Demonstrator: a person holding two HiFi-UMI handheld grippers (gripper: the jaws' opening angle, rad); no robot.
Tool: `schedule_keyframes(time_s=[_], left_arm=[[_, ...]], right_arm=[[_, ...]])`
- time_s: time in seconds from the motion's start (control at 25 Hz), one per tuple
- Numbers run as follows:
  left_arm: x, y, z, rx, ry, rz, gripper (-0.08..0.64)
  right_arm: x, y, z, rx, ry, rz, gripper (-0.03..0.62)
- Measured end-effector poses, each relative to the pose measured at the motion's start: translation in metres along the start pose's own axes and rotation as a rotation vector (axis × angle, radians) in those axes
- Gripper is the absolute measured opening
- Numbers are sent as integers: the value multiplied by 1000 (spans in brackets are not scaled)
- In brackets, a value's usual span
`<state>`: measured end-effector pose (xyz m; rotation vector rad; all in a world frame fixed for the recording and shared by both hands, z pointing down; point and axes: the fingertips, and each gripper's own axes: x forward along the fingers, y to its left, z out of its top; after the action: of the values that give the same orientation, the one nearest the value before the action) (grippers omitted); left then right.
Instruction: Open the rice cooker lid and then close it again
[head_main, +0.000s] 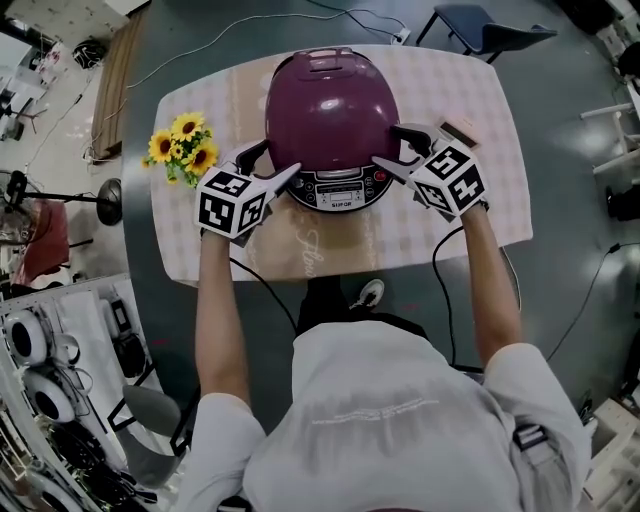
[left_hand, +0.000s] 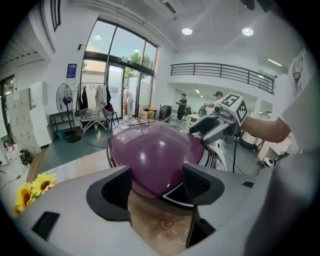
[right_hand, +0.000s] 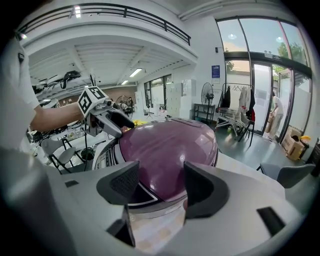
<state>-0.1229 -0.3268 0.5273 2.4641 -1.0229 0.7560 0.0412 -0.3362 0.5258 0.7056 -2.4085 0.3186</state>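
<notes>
A purple rice cooker (head_main: 330, 115) stands on the table with its domed lid down and its control panel (head_main: 338, 188) facing me. My left gripper (head_main: 272, 165) is open at the cooker's front left, and my right gripper (head_main: 395, 152) is open at its front right. Neither holds anything. In the left gripper view the jaws (left_hand: 156, 187) frame the lid's (left_hand: 155, 155) lower edge, with the right gripper (left_hand: 210, 127) beyond it. The right gripper view mirrors this: open jaws (right_hand: 161, 187) before the lid (right_hand: 170, 150), with the left gripper (right_hand: 107, 120) across it.
The checked tablecloth covers a small table (head_main: 470, 215). A bunch of sunflowers (head_main: 185, 148) lies at its left edge, and a small box (head_main: 458, 130) sits to the right of the cooker. A chair (head_main: 490, 30) stands beyond the table. Cables trail on the floor.
</notes>
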Motion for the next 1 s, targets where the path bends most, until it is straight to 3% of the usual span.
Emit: schedule_keyframes(time_s=[0.16,0.36,0.48,0.76,1.0], left_arm=[[-2,2,0,-8,-57,7,318],[-16,3,-1,-80,-183,106,307],[-37,-8,4,-109,-246,162,225],[-106,-38,19,-59,-330,306,45],[-141,-61,19,-6,-372,336,18]], right_arm=[[-2,-2,-1,25,-55,-17,270],[-12,2,-5,38,-107,-87,217],[-33,10,-1,47,-151,-109,189],[-108,24,16,24,-265,-236,129],[-155,50,21,15,-336,-339,42]])
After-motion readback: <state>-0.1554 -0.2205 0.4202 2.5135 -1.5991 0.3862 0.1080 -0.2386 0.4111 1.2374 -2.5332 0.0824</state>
